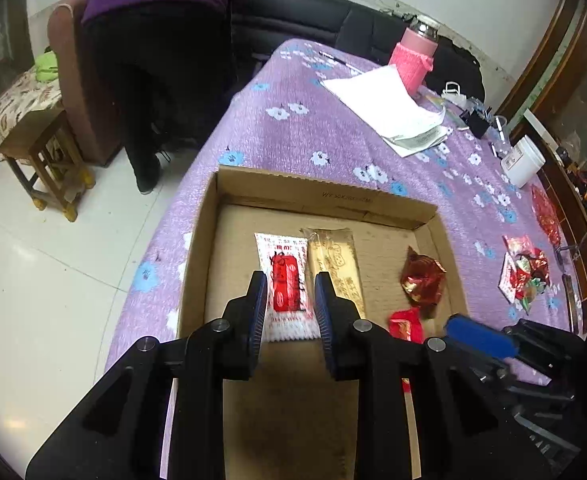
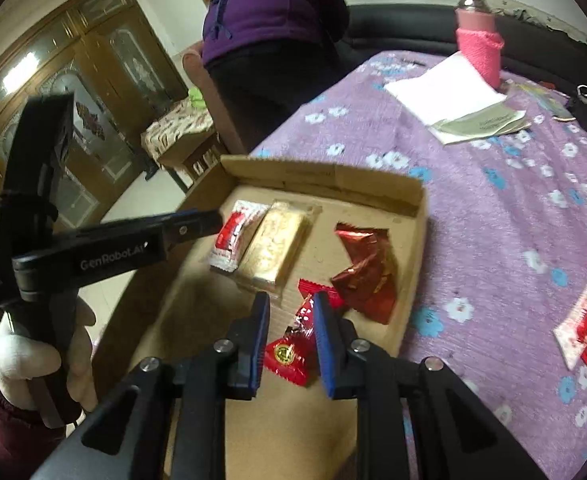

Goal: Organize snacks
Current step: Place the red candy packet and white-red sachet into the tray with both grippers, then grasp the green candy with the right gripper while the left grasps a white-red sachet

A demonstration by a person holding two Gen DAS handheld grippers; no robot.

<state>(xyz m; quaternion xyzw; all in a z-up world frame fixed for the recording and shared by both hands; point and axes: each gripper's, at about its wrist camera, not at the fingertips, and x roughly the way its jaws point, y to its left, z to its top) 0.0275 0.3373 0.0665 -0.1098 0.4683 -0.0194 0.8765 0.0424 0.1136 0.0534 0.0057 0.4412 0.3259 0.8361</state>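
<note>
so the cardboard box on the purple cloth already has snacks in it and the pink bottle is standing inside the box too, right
Not quite. The cardboard box on the purple cloth does hold snacks, but the pink bottle stands outside it, at the far end of the cloth beside the white papers. The left wrist view shows it.

Words you can read

The left gripper [image 2: 213, 220], at the left of the right wrist view, says "GenRobot.AI" in white letters.

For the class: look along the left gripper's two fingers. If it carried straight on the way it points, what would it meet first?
Most likely the red-and-white snack packet lying flat in the cardboard box: it sits right between and ahead of the left gripper. Depth is hard to judge, so how near it is stays unclear.
</note>
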